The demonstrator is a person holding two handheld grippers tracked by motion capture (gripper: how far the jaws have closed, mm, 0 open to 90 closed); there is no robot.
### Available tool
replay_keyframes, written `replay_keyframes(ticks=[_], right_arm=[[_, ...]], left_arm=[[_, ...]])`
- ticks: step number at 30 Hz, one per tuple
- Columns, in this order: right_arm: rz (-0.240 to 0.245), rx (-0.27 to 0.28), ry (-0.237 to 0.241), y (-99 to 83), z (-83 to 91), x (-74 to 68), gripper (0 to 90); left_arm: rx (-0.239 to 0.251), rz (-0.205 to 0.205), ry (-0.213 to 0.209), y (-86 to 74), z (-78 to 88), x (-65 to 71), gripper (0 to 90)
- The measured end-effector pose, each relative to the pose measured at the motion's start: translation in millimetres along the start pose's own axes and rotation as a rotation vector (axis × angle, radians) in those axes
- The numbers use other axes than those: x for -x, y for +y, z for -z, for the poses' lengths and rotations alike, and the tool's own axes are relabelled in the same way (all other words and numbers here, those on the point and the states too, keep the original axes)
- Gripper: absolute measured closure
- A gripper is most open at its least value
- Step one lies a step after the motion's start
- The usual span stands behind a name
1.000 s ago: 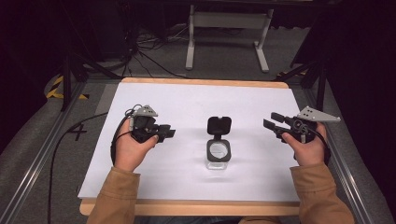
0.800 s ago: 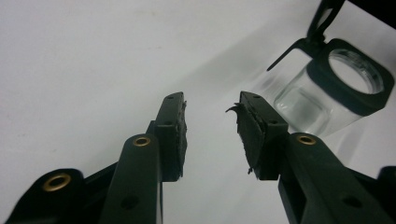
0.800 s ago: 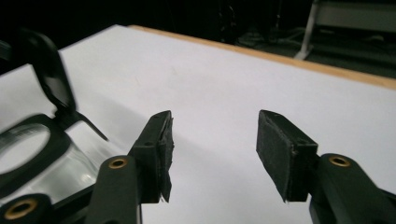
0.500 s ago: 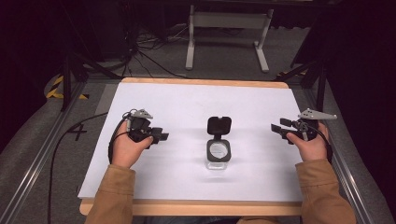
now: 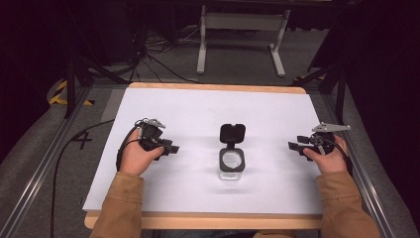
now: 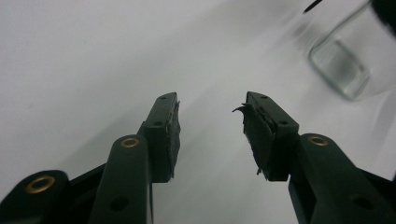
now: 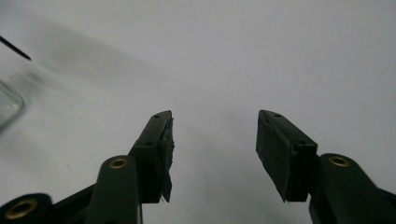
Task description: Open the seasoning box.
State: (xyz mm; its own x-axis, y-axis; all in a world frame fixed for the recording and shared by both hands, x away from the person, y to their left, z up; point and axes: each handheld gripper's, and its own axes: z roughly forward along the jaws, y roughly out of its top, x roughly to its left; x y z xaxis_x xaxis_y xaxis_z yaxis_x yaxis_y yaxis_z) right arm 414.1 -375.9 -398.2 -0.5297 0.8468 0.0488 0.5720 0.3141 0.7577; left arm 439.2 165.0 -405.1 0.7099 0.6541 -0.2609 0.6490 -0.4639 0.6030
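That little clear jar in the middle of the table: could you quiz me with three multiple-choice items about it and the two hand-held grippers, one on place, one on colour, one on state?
1. Where does the jar stand?
A. Between the two grippers
B. Left of both grippers
C. On the floor

2. What colour is the jar's lid?
A. White
B. Black
C. Yellow

3. How is the lid?
A. Shut on the jar
B. Flipped open behind the mouth
C. Lying apart at the table edge

Answers:
1. A: in the high view the jar sits on the table midway between the left gripper and the right gripper, touched by neither.
2. B: the lid is black, like the collar round the mouth.
3. B: the lid is swung back on the far side, leaving the mouth uncovered.
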Motion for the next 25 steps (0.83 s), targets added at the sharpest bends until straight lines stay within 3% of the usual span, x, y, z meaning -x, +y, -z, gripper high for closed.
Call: replay_keyframes(ticks=[3,5,9,17,21,25], right_arm=[[0.021,-0.066,-0.015,-4.7,-6.6,1.7,46.3],[0.033,-0.108,-0.029,-7.8,-10.9,1.8,45.8],[0.05,-0.137,-0.029,-11.6,-19.8,1.7,44.0],[0.061,-0.16,-0.013,-14.9,-24.6,1.7,41.9],[0.052,-0.179,0.0,-16.4,-26.0,0.7,40.4],[0.051,-0.186,0.0,-16.2,-25.4,-0.4,40.8]], left_arm=[[-0.091,-0.001,0.026,-3.5,-3.8,-4.5,54.4],[-0.123,0.0,0.026,-5.7,-6.7,-5.8,52.9],[-0.176,-0.007,0.021,-7.4,-12.2,-4.9,50.9],[-0.231,-0.013,0.016,-7.6,-17.0,-2.5,47.6],[-0.259,-0.027,0.058,-4.5,-16.2,2.2,45.2],[-0.224,-0.037,0.049,-1.2,-14.6,3.9,43.8]])
